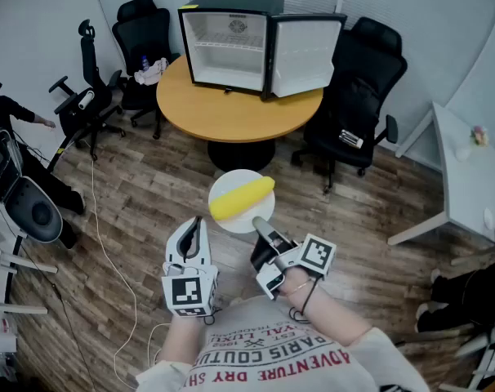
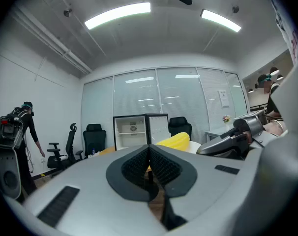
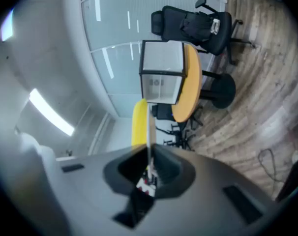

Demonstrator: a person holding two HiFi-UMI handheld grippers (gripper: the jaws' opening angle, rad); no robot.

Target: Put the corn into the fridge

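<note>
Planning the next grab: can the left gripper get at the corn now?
Probably yes. The corn lies uncovered on the plate held by the right gripper, and the left gripper sits beside it, nothing between. Its jaws are shut and empty, so they must open first.

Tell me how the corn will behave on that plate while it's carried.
The corn looks round and lies loose on the plate, so it would likely roll if tilted. The right gripper pinches only the rim, so the plate may sag or tip.
</note>
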